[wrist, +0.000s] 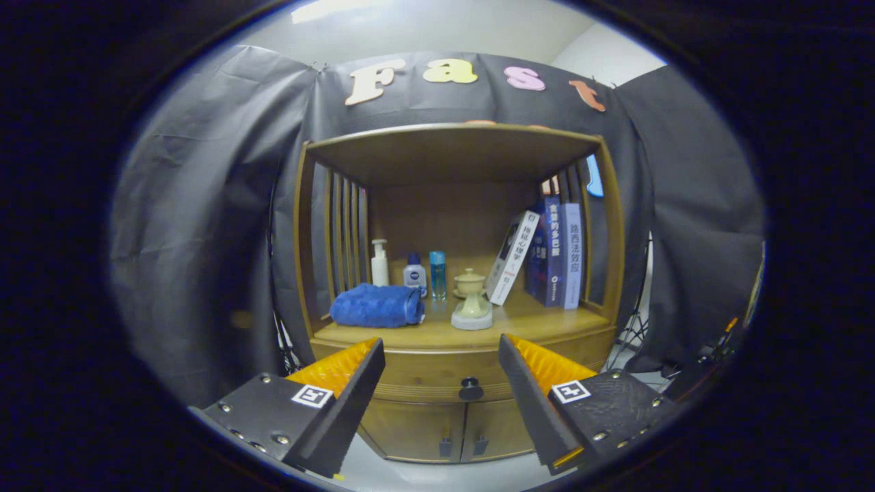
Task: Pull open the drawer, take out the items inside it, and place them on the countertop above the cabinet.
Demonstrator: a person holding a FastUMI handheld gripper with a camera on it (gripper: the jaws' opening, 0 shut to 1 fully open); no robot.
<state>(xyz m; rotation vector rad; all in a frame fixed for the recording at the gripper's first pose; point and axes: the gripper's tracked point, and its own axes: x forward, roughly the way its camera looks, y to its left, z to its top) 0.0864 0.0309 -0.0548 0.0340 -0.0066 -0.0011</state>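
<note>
Wooden cabinet [451,355] drawer shut; knob [470,389] beyond wide-open, empty jaws of gripper [441,365].

Brown wooden cabinet [451,383], black drawer knob [470,389], blue towel [377,305] (folded), cream teacup [470,282]

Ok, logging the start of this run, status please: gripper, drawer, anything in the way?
Gripper open, holding nothing. Drawer shut, knob dead ahead between the fingers, untouched. Nothing between fingers and knob.
</note>
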